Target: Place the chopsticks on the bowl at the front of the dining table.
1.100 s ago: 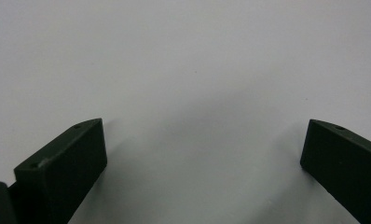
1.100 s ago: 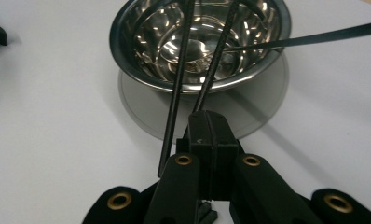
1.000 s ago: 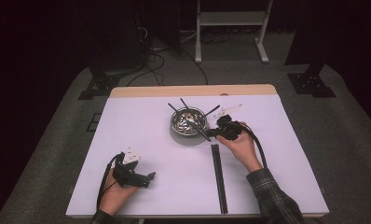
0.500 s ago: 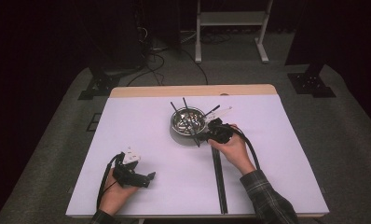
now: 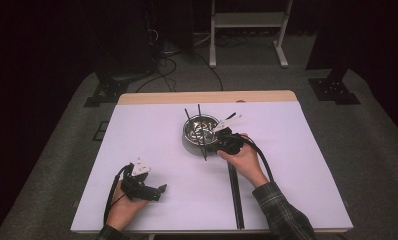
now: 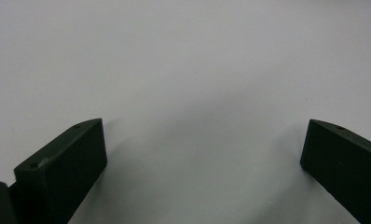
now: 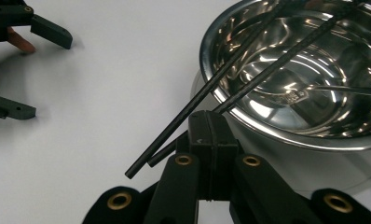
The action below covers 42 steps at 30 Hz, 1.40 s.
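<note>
Two black chopsticks [image 7: 249, 65] are lying across the steel bowl [image 7: 314, 135], near ends overhanging its rim. Right gripper [image 7: 210, 123] is sitting just beside that rim, jaws pressed together, with one stick's end apparently pinched. Left gripper [image 5: 159, 190] is resting well apart near the table [image 5: 307, 165] front edge, jaws spread wide over bare surface.

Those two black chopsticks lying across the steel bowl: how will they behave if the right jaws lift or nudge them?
The chopsticks look thin, straight and rigid, so probably stiff and light. Smooth and resting on the polished bowl rim, they'd likely slide or roll. The right gripper is shut beside their near ends, so one may pivot.
</note>
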Motion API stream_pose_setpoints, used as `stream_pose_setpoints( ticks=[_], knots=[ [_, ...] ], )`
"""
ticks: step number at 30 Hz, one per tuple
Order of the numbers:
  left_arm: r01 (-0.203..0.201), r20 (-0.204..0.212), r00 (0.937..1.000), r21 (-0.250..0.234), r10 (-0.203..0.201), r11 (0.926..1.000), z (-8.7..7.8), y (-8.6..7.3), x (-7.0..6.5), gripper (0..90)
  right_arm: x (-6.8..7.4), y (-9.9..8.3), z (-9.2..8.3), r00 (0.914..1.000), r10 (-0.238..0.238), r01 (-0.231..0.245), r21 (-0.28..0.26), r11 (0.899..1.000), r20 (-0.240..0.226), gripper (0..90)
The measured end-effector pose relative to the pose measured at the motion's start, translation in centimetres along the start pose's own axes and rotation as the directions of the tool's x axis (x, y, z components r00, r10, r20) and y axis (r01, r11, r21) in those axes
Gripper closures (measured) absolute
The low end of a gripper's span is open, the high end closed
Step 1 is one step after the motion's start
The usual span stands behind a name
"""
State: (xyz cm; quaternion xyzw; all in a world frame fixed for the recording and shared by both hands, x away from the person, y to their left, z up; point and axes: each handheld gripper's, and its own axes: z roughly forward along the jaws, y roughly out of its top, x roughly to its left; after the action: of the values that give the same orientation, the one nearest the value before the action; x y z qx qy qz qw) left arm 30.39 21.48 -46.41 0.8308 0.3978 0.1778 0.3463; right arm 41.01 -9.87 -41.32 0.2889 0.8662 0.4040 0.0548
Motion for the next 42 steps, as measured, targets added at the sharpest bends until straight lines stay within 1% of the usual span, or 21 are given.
stream_pose_setpoints(
  ticks=[5, 9, 13, 16, 17, 18, 21, 22, 24, 25, 28, 30, 36, 42],
  knots=[
    [-0.001, 0.0, 1.0, 0.001, 0.001, 1.0, 0.0, 0.0, 0.0, 0.0, 0.4, 0.2, 0.2, 0.9999, -0.013, 0.013, -0.001, 1.0, 0.004, 89.7],
    [-0.003, -0.001, 1.0, 0.002, 0.003, 1.0, 0.0, 0.0, 0.0, 0.0, 0.2, 0.8, -0.5, 0.9998, -0.006, 0.006, -0.025, 1.0, 0.017, 89.7],
    [-0.002, -0.001, 1.0, 0.002, 0.002, 1.0, 0.0, 0.0, 0.0, 0.0, 0.0, 1.8, -0.9, 0.9998, -0.004, 0.005, -0.048, 0.999, 0.022, 89.7],
    [-0.002, -0.001, 1.0, 0.002, 0.002, 1.0, 0.0, 0.0, 0.0, 0.0, 0.0, 2.8, -0.6, 0.9996, -0.012, 0.013, -0.052, 0.999, 0.024, 89.7],
    [-0.002, 0.0, 1.0, 0.002, 0.002, 1.0, 0.0, 0.0, 0.0, 0.0, -0.1, 3.4, -0.2, 0.9996, -0.015, 0.016, -0.055, 0.998, 0.026, 89.7],
    [-0.002, 0.001, 1.0, 0.004, 0.002, 1.0, 0.0, 0.0, 0.0, 0.0, -0.1, 3.4, -0.2, 0.9996, -0.015, 0.016, -0.055, 0.998, 0.026, 89.7],
    [0.001, 0.002, 1.0, 0.004, -0.001, 1.0, 0.0, 0.0, 0.0, 0.0, -0.3, 4.2, 0.4, 0.9997, -0.005, 0.006, -0.06, 0.998, 0.024, 89.7],
    [0.001, 0.002, 1.0, 0.003, -0.001, 1.0, 0.0, 0.0, 0.0, 0.0, -0.6, 4.7, 0.9, 0.9998, 0.0, 0.002, -0.062, 0.998, 0.02, 89.7],
    [0.0, 0.001, 1.0, 0.002, 0.0, 1.0, 0.0, 0.0, 0.0, 0.0, -0.7, 4.9, 1.1, 0.9998, 0.003, -0.002, -0.063, 0.998, 0.021, 89.7],
    [0.001, 0.001, 1.0, 0.002, -0.001, 1.0, 0.0, 0.0, 0.0, 0.0, -0.8, 5.6, 1.7, 0.9997, 0.008, -0.007, -0.061, 0.998, 0.025, 89.7],
    [0.004, 0.001, 1.0, -0.003, -0.004, 1.0, 0.0, 0.0, 0.0, 0.0, -1.0, 6.0, 2.2, 0.9996, 0.008, -0.007, -0.058, 0.998, 0.028, 89.7],
    [0.003, 0.002, 1.0, -0.001, -0.003, 1.0, 0.0, 0.0, 0.0, 0.0, -1.4, 6.7, 3.1, 0.9993, 0.017, -0.016, -0.05, 0.999, 0.032, 89.7],
    [0.002, 0.001, 1.0, -0.002, -0.002, 1.0, 0.0, 0.0, 0.0, 0.0, -2.0, 7.0, 4.7, 0.9987, 0.03, -0.029, -0.027, 0.999, 0.04, 89.7],
    [0.003, 0.0, 1.0, -0.004, -0.003, 1.0, 0.0, 0.0, 0.0, 0.0, -2.2, 7.0, 5.4, 0.998, 0.034, -0.034, -0.006, 0.999, 0.053, 89.7]
  ],
)
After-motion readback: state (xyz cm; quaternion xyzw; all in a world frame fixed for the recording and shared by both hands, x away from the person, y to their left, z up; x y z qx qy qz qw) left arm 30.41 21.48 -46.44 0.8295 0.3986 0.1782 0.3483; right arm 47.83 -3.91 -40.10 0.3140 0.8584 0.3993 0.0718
